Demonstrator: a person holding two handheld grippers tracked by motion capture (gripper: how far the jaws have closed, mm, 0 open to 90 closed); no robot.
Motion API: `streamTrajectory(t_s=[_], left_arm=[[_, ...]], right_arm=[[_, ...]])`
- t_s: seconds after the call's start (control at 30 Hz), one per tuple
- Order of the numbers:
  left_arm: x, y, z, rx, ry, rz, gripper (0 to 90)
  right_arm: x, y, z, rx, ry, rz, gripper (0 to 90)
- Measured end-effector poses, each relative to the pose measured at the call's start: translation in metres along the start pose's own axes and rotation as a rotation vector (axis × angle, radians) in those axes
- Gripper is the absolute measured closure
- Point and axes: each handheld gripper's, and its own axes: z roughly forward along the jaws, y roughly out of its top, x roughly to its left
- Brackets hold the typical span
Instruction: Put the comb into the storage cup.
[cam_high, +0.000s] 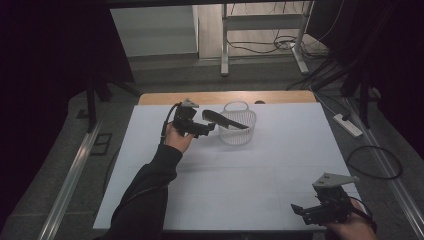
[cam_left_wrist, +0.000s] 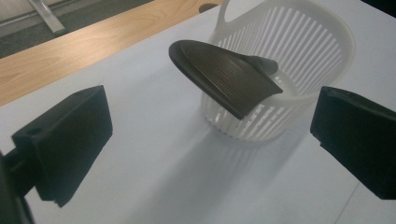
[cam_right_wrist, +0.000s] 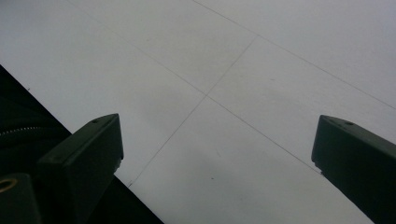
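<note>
The left gripper has its fingers spread wide, holding nothing. Just ahead of them, the black comb leans on the rim of the white basket, its toothed end sticking out toward the fingers. The right gripper is spread too, over the bare counter.

comb handle end: hidden inside basket
basket rim: cut off at top edge, left gripper view
right hand: cut off at bottom edge, high view

dim overall | soft shadows | dark edges | near fingers blurred
</note>
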Motion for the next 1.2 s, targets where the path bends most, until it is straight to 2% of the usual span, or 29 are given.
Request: streamTrajectory(t_s=[0.4, 0.63, 0.93, 1.03, 1.2], left_arm=[[-0.003, -0.01, -0.011, 0.009, -0.042, 0.005, 0.0], [-0.003, -0.018, -0.014, 0.005, -0.05, -0.001, 0.0], [-0.005, -0.02, -0.018, 0.018, -0.047, 0.013, 0.0], [-0.005, -0.022, -0.02, 0.014, -0.065, 0.015, 0.0], [-0.009, -0.025, -0.023, 0.022, -0.061, 0.044, 0.0]], right_arm=[[-0.001, -0.001, -0.003, -0.032, -0.004, 0.011, 0.0], [-0.002, -0.001, -0.007, -0.093, -0.042, 0.024, 0.0], [-0.003, -0.001, -0.006, -0.084, -0.061, 0.032, 0.0], [-0.003, -0.002, -0.007, -0.09, -0.064, 0.039, 0.0], [-0.003, -0.002, -0.007, -0.091, -0.067, 0.036, 0.0]])
